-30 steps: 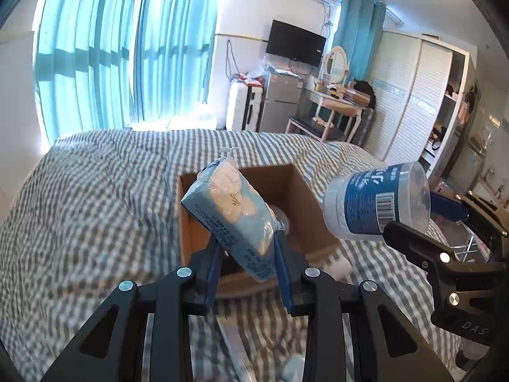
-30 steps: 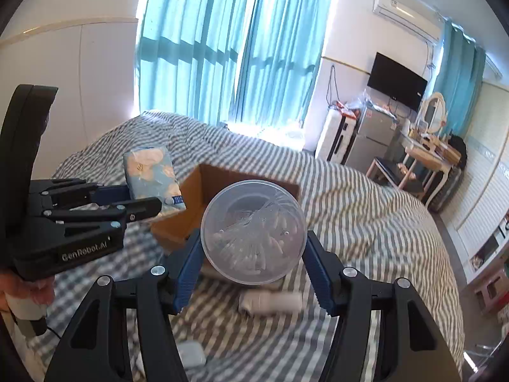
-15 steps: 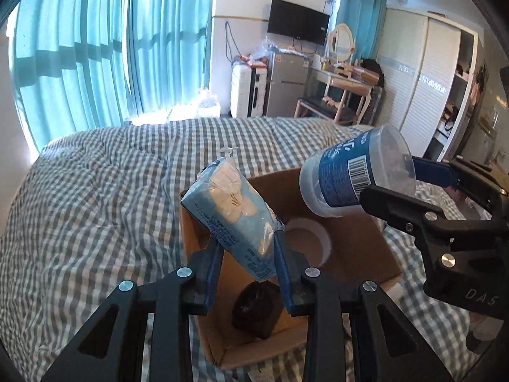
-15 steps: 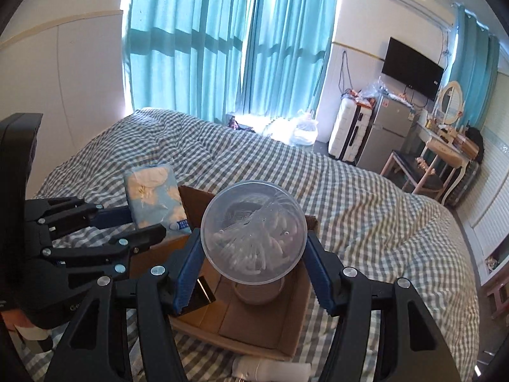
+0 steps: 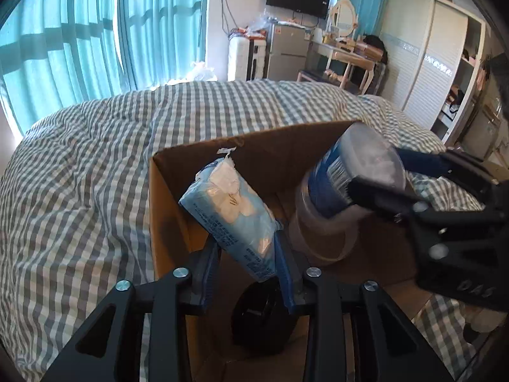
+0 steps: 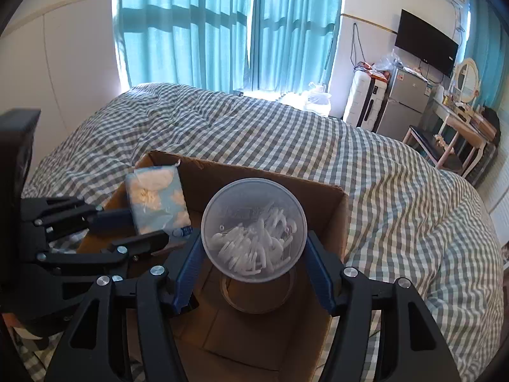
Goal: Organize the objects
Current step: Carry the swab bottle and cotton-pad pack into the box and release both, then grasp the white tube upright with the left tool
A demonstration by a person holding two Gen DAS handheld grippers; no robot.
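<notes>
My left gripper (image 5: 246,256) is shut on a blue tissue pack (image 5: 232,210) and holds it inside the open cardboard box (image 5: 165,203), near its left wall. It also shows in the right wrist view (image 6: 156,203). My right gripper (image 6: 254,265) is shut on a clear round tub of cotton swabs (image 6: 254,229) with a blue label (image 5: 337,178), low inside the box (image 6: 331,216). A tape roll (image 5: 318,242) lies on the box floor under the tub. A black object (image 5: 257,318) sits in the box below my left fingers.
The box rests on a bed with a grey checked cover (image 5: 79,175). Teal curtains (image 6: 203,31), a small fridge (image 6: 404,105), a TV (image 6: 426,47) and a dressing table (image 6: 458,127) stand beyond the bed. A wardrobe (image 5: 423,73) is at the right.
Both grippers have moved forward and down into the box. The tissue pack and the swab tub went from above the box rim to inside it.
</notes>
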